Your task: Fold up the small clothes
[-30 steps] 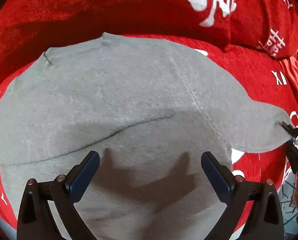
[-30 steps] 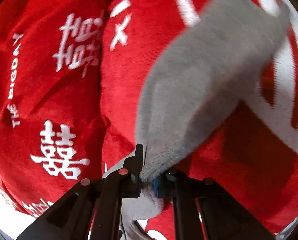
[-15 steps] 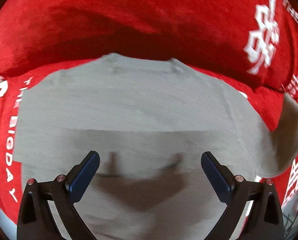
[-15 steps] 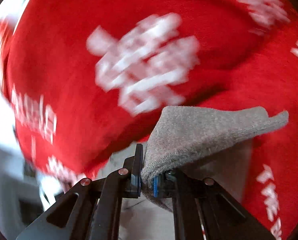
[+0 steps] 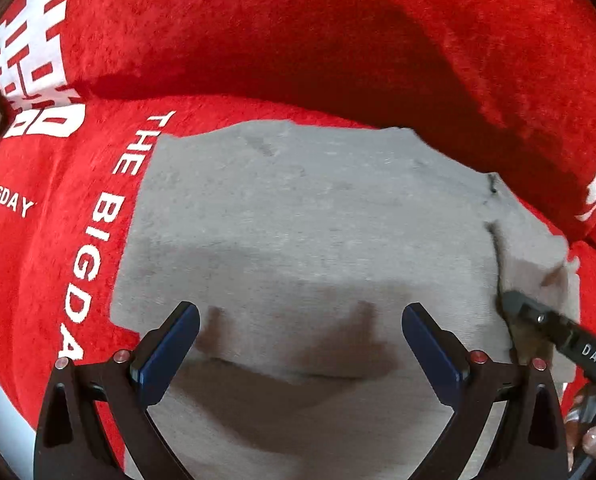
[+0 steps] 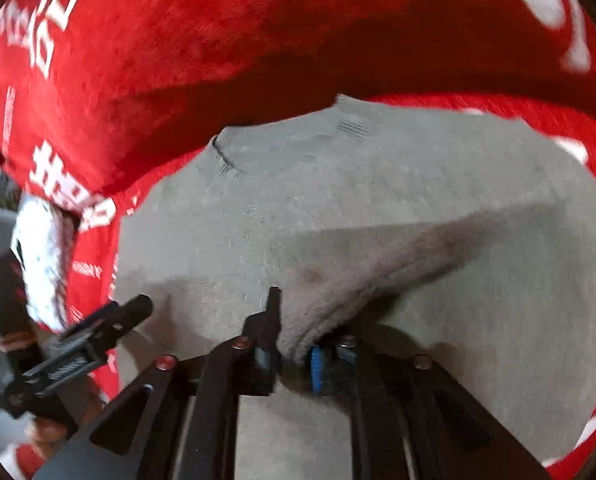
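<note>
Right wrist: right gripper (image 6: 292,354) jaws just opening, grey garment (image 6: 338,200) sleeve between them; left gripper (image 5: 300,344) spread wide above garment.

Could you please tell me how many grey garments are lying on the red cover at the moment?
1. A single grey garment lies spread over the red cover, filling the middle of both wrist views; its sleeve is folded over the body. Others may lie outside the views.
</note>
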A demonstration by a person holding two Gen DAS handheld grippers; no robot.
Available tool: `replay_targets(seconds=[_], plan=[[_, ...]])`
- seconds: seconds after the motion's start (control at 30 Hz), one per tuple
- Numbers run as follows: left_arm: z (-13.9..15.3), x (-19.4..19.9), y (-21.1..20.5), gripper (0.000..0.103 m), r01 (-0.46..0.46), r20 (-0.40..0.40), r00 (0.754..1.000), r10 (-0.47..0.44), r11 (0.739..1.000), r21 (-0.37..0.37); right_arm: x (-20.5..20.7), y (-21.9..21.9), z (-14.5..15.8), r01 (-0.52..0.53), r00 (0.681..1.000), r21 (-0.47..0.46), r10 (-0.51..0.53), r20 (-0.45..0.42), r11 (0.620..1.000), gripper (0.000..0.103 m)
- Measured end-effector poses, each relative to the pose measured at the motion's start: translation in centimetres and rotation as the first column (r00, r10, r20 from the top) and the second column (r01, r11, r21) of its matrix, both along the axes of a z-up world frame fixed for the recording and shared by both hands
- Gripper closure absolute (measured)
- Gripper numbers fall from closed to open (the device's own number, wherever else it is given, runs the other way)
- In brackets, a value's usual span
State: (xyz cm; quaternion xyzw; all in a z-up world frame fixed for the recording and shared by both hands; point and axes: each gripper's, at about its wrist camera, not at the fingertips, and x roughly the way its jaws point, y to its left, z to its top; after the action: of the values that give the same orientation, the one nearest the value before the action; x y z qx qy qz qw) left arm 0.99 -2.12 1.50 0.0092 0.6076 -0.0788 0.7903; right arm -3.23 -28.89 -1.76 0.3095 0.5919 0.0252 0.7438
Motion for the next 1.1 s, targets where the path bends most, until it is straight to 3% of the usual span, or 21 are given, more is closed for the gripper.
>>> replay_targets(seconds=[0.07,0.17,0.23,0.3,0.33,0.4,0.5,0.57,0.7,0.8,0.9,0.97,1.1], plan=[[-0.5,0.1,0.1,0.001,0.003,-0.005,1.000,-0.003,1.000,-0.012,-1.2,-1.5,0.4,0.078,0.997,0.049,-0.078,-0.002,0.996,0.058],[-0.8,0.5,0.5,0.001,0.004,-0.013,1.000,-0.005,0.999,-0.044,-2.7,-4.1,1.0,0.238,0.971,0.075,-0.238,-0.005,0.968,0.055],[-0.7,0.7,0.8,0.002,0.002,-0.017,1.000,-0.004,0.997,-0.079,-3.1,-6.1,0.6,0.353,0.935,0.109,-0.353,-0.020,0.929,0.055],[-0.7,1.0,1.1,0.002,0.004,-0.022,1.000,-0.007,0.992,-0.122,-2.2,-6.4,0.3,0.400,0.916,0.128,-0.400,-0.027,0.907,0.077],[-0.6,1.2,1.2,0.002,0.005,-0.028,1.000,-0.010,0.988,-0.151,-1.5,-6.3,0.2,0.399,0.917,0.122,-0.399,-0.021,0.909,0.092],[-0.5,1.6,1.5,0.002,0.011,-0.044,0.999,-0.021,0.974,-0.225,0.0,-5.3,0.8,0.346,0.937,0.105,-0.350,0.019,0.932,0.093],[-0.6,2.2,2.3,0.002,0.009,-0.074,0.997,-0.037,0.938,-0.346,1.9,-2.3,2.5,0.158,0.981,0.069,-0.164,0.102,0.985,0.093],[-0.6,2.5,2.7,0.002,0.004,-0.090,0.995,-0.044,0.915,-0.404,3.1,1.2,3.1,0.005,0.992,0.025,-0.008,0.127,1.000,0.093],[-1.3,3.4,4.0,0.002,-0.041,-0.141,0.989,-0.035,0.863,-0.503,3.2,7.1,2.5,-0.235,0.966,-0.035,0.237,0.104,0.971,0.093],[-1.8,3.5,4.3,0.002,-0.065,-0.175,0.984,-0.036,0.841,-0.537,2.7,9.2,1.4,-0.332,0.942,-0.050,0.334,0.045,0.942,0.089],[-2.4,3.4,3.9,0.002,-0.063,-0.195,0.979,-0.051,0.842,-0.535,1.8,9.3,1.0,-0.350,0.936,-0.064,0.351,0.004,0.934,0.082],[-2.5,3.2,3.3,0.002,-0.057,-0.203,0.977,-0.061,0.846,-0.531,0.9,8.2,1.3,-0.315,0.949,-0.040,0.316,0.009,0.948,0.059],[-2.5,2.8,2.0,0.002,-0.037,-0.208,0.975,-0.080,0.861,-0.506,-1.8,4.8,1.9,-0.167,0.986,0.042,0.168,-0.016,0.985,0.056]])
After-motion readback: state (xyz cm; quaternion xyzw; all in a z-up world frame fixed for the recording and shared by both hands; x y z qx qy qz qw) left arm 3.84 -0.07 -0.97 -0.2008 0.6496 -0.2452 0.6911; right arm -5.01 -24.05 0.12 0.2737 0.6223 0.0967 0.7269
